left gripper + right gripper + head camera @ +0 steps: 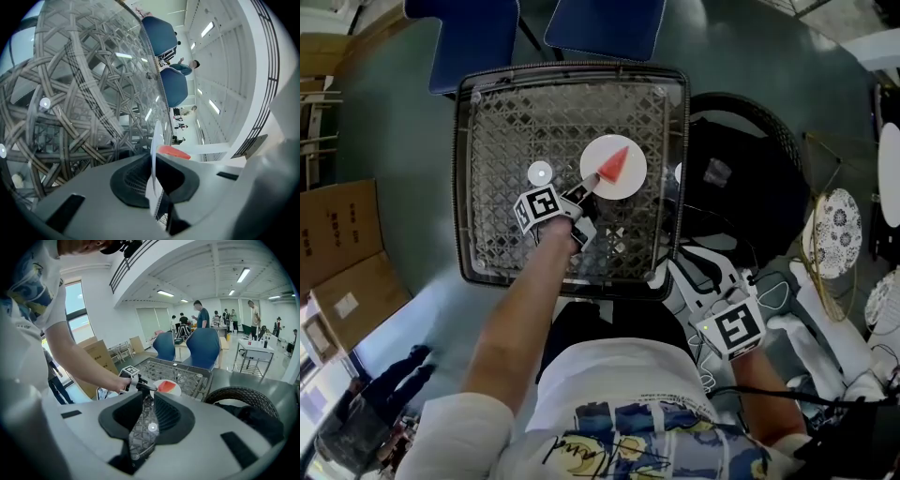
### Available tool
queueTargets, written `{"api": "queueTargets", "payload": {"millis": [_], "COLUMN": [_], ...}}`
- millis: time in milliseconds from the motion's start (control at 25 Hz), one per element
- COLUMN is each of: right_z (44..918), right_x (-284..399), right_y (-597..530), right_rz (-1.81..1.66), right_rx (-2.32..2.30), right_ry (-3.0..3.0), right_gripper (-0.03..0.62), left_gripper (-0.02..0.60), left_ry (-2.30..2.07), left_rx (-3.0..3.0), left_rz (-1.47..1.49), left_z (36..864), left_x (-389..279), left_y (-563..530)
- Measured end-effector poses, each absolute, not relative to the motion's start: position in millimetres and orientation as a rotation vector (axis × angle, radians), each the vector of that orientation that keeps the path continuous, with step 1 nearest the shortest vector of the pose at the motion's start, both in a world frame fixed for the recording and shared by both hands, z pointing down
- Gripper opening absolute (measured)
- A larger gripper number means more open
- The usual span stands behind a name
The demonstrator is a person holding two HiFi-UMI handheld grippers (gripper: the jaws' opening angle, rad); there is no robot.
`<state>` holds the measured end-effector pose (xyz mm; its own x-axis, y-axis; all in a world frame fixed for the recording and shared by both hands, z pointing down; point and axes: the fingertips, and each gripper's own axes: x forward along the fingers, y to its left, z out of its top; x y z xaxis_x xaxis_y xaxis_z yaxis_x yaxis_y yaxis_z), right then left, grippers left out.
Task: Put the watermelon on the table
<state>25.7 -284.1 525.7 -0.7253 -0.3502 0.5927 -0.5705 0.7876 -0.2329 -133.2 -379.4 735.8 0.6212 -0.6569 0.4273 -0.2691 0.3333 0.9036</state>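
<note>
A red wedge of watermelon (615,163) lies on a small white plate (630,185) over the glass-topped wicker table (502,131). My left gripper (586,188) is shut on the plate's near-left rim. Whether the plate rests on the glass I cannot tell. In the left gripper view the plate (154,140) shows edge-on between the jaws of the left gripper (153,161), with the watermelon (174,152) just to its right. My right gripper (664,274) hangs off the table's near right corner, its jaws together on nothing. The right gripper view looks past that gripper (146,397) at the watermelon (166,386).
Two blue chairs (478,37) stand beyond the table. A round black wicker seat with a dark bag (741,169) is at its right. Cardboard boxes (337,244) lie on the floor at the left. Patterned plates (836,232) and cables sit at the far right. A small white disc (540,173) lies on the glass.
</note>
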Motion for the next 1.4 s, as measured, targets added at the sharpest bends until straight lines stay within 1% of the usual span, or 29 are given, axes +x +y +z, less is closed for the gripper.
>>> {"api": "queueTargets", "payload": {"millis": [840, 1400], "right_z": [533, 525], "right_x": [18, 15], "right_y": [-284, -289], "right_rz": [0.59, 0.594], "right_rx": [0.678, 0.681], "right_ry": [-2.424, -2.452], "right_gripper": [0.077, 0.077], "left_gripper": [0.031, 0.083], "left_ry": [-1.052, -1.139], "left_rx": [1.192, 1.164], "left_rz": [-0.09, 0.189], "left_z": [747, 745], "left_x": [-133, -131], "left_y": [-380, -380]}}
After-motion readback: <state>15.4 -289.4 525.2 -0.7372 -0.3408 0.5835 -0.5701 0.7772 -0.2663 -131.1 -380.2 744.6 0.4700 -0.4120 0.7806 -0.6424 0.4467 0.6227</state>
